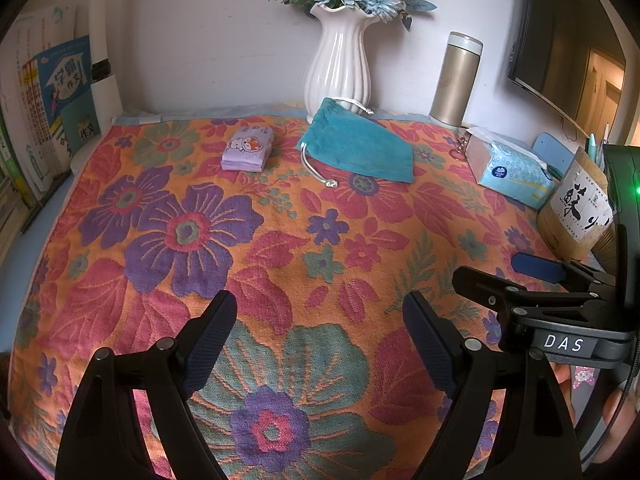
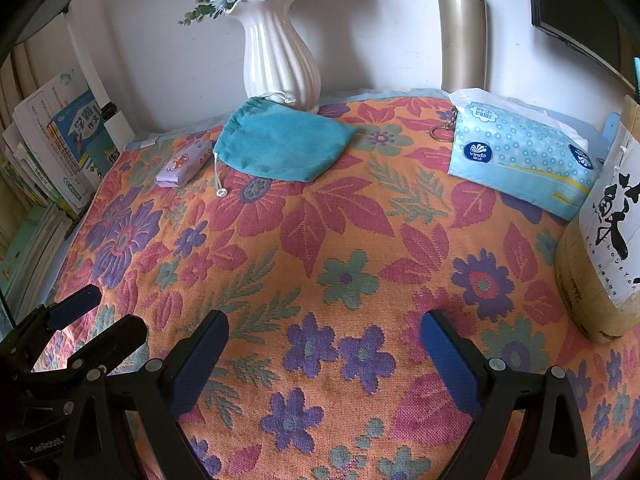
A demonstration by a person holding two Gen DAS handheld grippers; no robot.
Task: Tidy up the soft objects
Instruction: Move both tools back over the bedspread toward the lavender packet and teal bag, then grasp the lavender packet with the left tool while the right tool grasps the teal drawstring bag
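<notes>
A teal drawstring pouch (image 1: 358, 146) lies flat on the floral cloth at the far side, in front of the white vase; it also shows in the right wrist view (image 2: 282, 142). A small purple tissue pack (image 1: 247, 149) lies left of it, also in the right wrist view (image 2: 185, 164). A blue soft tissue pack (image 1: 508, 168) lies at the far right, larger in the right wrist view (image 2: 520, 156). My left gripper (image 1: 320, 332) is open and empty over the near cloth. My right gripper (image 2: 324, 352) is open and empty beside it.
A white vase (image 1: 340, 64) with blue flowers and a gold thermos (image 1: 456, 80) stand against the back wall. Books (image 1: 52, 96) stand at the left edge. A tan labelled container (image 2: 604, 248) stands at the right. A key ring (image 2: 442, 130) lies by the tissue pack.
</notes>
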